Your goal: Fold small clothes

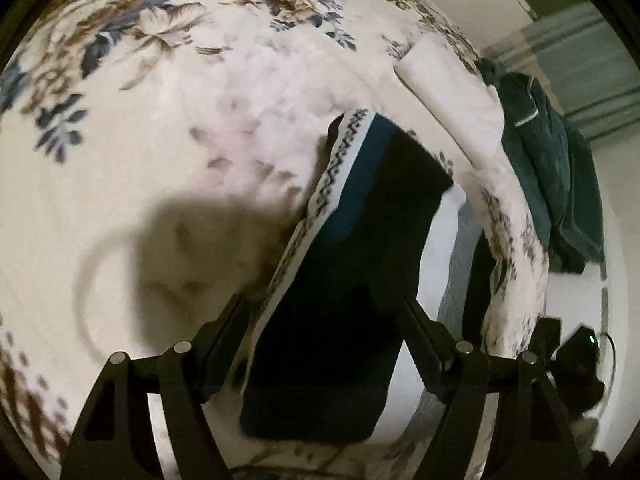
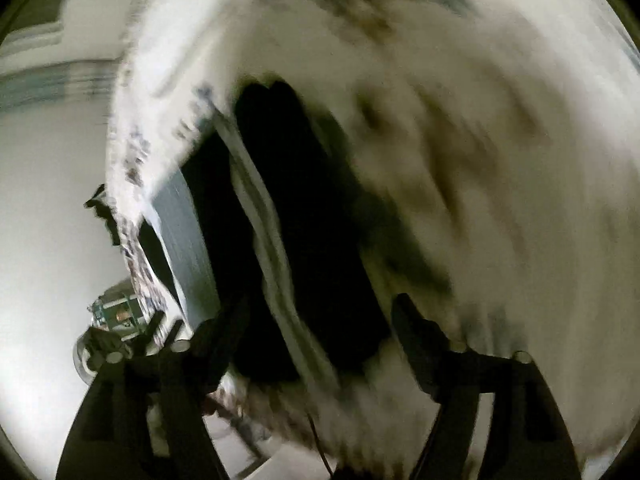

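Observation:
A dark folded garment (image 1: pixel 360 280) with a white patterned waistband (image 1: pixel 332 184) and a blue stripe lies flat on the floral bedsheet (image 1: pixel 160 140), close to the bed's right edge. My left gripper (image 1: pixel 326 316) hovers over its near end, open, a black finger on each side and neither pad pressing the cloth. In the blurred right wrist view the same dark garment (image 2: pixel 304 220) lies lengthwise on the bedsheet (image 2: pixel 500 160), a pale band running along it. My right gripper (image 2: pixel 320 316) stands open above it with nothing gripped.
A heap of dark teal clothes (image 1: pixel 552 184) hangs at the bed's right edge, beside a folded white cloth (image 1: pixel 448 92). Below the edge, on the pale floor, sits a black device with a green light (image 1: pixel 580 356). A small greenish object (image 2: pixel 116 316) stands on the floor.

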### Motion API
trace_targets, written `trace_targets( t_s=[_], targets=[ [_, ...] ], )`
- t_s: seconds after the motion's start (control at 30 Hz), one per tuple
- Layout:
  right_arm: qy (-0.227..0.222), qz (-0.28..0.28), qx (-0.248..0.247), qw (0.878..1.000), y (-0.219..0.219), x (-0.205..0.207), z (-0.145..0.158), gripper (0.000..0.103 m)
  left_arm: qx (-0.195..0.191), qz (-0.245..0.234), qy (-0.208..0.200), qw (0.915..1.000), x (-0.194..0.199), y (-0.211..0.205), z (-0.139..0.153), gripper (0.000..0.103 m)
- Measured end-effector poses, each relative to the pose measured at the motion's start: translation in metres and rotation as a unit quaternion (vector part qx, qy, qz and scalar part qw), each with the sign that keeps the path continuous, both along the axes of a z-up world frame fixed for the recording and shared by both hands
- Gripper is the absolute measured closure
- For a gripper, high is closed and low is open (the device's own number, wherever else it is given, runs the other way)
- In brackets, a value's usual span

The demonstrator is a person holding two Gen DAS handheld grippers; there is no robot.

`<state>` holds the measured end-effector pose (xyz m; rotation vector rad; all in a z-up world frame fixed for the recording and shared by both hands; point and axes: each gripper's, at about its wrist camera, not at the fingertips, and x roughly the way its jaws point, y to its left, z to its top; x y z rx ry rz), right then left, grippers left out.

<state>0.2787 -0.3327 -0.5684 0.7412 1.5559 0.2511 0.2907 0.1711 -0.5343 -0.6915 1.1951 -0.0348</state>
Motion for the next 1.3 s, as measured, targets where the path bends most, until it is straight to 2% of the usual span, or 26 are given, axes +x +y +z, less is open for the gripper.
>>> trace_targets(
  t_s=[0.17,0.2,0.23,0.27,0.3,0.33,0.37,0.47,0.53,0.6,0.63,0.7,0.73,0.77,0.8,0.83,0.87,0.93,1.0,1.07,1.1,1.13,1.17,1.2,1.27,1.3],
  targets=[
    [-0.069,0.022,-0.005,0.997,0.025,0.072,-0.038,0.023,0.026,-0.018,-0.007,0.9995,0.064,-0.005,-0.005,0.029],
    [-0.06,0.034,0.013,0.998,0.028,0.087,-0.05,0.023,0.02,-0.026,-0.006,0.9994,0.081,-0.007,-0.01,0.029],
    [-0.05,0.043,0.039,0.997,0.031,0.094,-0.059,0.03,0.011,-0.035,-0.005,0.9993,0.093,-0.009,-0.016,0.029],
    [-0.054,0.048,0.047,0.996,0.038,0.099,-0.058,0.053,0.004,-0.045,-0.001,0.999,0.106,-0.011,-0.023,0.029],
    [-0.058,0.057,0.047,0.996,0.041,0.1,-0.054,0.069,-0.003,-0.054,-0.004,0.9985,0.116,-0.014,-0.027,0.033],
    [-0.062,0.064,0.041,0.995,0.055,0.102,-0.045,0.084,-0.003,-0.057,-0.012,0.9983,0.12,-0.015,-0.027,0.052],
    [-0.07,0.058,0.033,0.995,0.052,0.101,-0.037,0.086,-0.009,-0.061,-0.018,0.9979,0.123,-0.016,-0.027,0.068],
    [-0.094,0.041,0.027,0.994,0.053,0.106,-0.007,0.088,-0.051,-0.042,-0.043,0.9969,0.117,-0.007,-0.021,0.074],
    [-0.11,0.038,0.024,0.993,0.055,0.111,0.007,0.088,-0.079,-0.024,-0.044,0.9956,0.112,0.003,-0.02,0.075],
    [-0.117,0.05,0.012,0.992,0.065,0.128,0.009,0.088,-0.081,-0.018,-0.04,0.9958,0.11,0.009,-0.023,0.075],
    [-0.113,0.054,0.008,0.992,0.068,0.134,0.008,0.088,-0.083,-0.015,-0.031,0.9959,0.111,0.012,-0.027,0.074],
    [-0.074,0.074,0.001,0.994,0.073,0.147,-0.011,0.087,-0.1,-0.007,-0.012,0.9949,0.114,0.017,-0.035,0.067],
    [-0.053,0.076,0.0,0.996,0.068,0.148,-0.02,0.081,-0.109,-0.004,-0.005,0.994,0.113,0.02,-0.035,0.06],
    [-0.035,0.073,0.008,0.997,0.063,0.147,-0.026,0.07,-0.11,-0.001,0.0,0.994,0.112,0.024,-0.034,0.055],
    [-0.027,0.068,0.019,0.997,0.055,0.143,-0.026,0.063,-0.098,0.003,-0.002,0.9952,0.106,0.028,-0.027,0.052],
    [-0.025,0.063,0.025,0.997,0.047,0.138,-0.024,0.047,-0.085,0.003,-0.005,0.9964,0.1,0.031,-0.02,0.043],
    [-0.025,0.057,0.033,0.998,0.036,0.129,-0.021,0.037,-0.069,0.003,-0.007,0.9976,0.09,0.034,-0.013,0.04],
    [-0.009,0.048,0.053,0.997,0.019,0.109,-0.02,0.034,-0.019,0.0,-0.001,0.9998,0.065,0.042,-0.004,0.04],
    [0.018,0.042,0.075,0.996,0.005,0.083,-0.024,0.034,0.049,0.0,0.027,0.9984,0.032,0.047,-0.003,0.04],
    [0.043,0.036,0.084,0.995,-0.003,0.057,-0.034,0.028,0.111,0.003,0.067,0.9916,0.001,0.049,-0.015,0.04],
    [0.046,0.028,0.078,0.996,-0.007,0.045,-0.039,0.027,0.148,0.001,0.096,0.9843,-0.015,0.049,-0.028,0.04],
    [0.046,0.024,0.072,0.996,-0.009,0.037,-0.043,0.026,0.161,-0.004,0.119,0.9798,-0.027,0.048,-0.039,0.04],
    [0.051,0.017,0.078,0.996,-0.011,0.028,-0.048,0.026,0.157,-0.003,0.122,0.9801,-0.037,0.047,-0.046,0.04],
    [0.059,0.009,0.099,0.993,-0.009,0.021,-0.054,0.026,0.158,0.005,0.105,0.9819,-0.044,0.046,-0.045,0.039],
    [0.06,-0.002,0.143,0.988,-0.004,0.01,-0.057,0.028,0.151,0.016,0.096,0.9838,-0.044,0.045,-0.045,0.024],
    [0.049,-0.002,0.149,0.988,0.0,0.005,-0.053,0.033,0.145,0.02,0.101,0.9841,-0.039,0.043,-0.048,0.017]
  ],
)
